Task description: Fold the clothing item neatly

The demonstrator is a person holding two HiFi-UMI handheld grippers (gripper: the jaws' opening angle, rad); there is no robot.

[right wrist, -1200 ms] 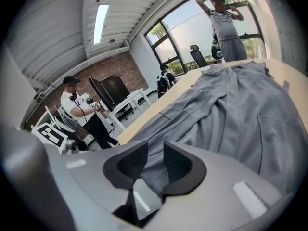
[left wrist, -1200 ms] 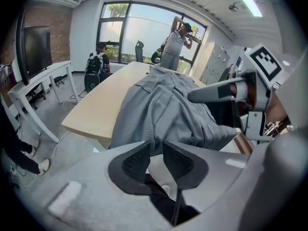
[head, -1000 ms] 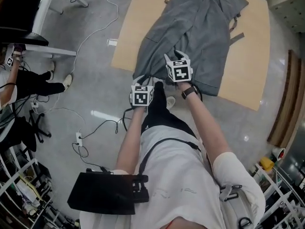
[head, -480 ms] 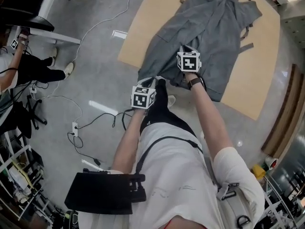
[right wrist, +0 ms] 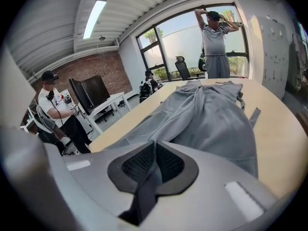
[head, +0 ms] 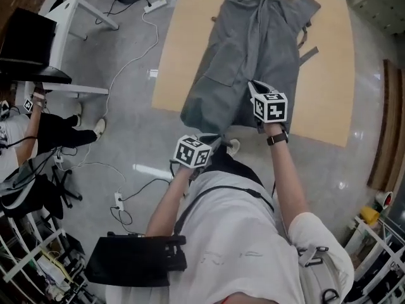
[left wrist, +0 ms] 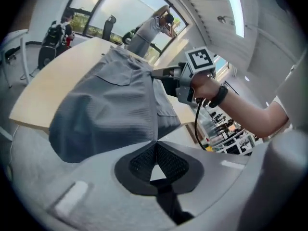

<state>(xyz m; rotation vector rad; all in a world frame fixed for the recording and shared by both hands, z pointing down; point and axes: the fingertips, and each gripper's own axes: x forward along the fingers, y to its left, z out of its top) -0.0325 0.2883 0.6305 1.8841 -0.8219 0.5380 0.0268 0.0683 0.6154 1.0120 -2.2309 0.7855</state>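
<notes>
Both grippers are sitting higher than a second ago, the right one farther in over the table, and the near hem is coming up with them. The gray garment point(head: 253, 49) is no longer drooping flat over the near edge; it's bunching upward there. The rest of it is lying lengthwise down the middle of the table point(head: 329, 62), its top end toward the far edge, with a loose strap point(head: 309, 55) trailing toward the right edge.

The left gripper point(left wrist: 155, 146) is pinching the left hem corner just off the near edge, over the floor. Its pads are pressing together with gray cloth caught right at their tips, and the fabric is fanning out ahead of them. The right gripper point(right wrist: 154, 148) is holding the right hem corner just inside the near edge, jaws clamped tight with a strip of the cloth running down between the pads.

Why a grip at each corner? By my reading, they're keeping the hem stretched in one line so it can be carried toward the far edge and laid over the upper half. That would be the first fold of the job, and nothing is looking folded yet. Cloth beside the left gripper is bellying downward, so the two hands are likely needing to stay apart and level.
</notes>
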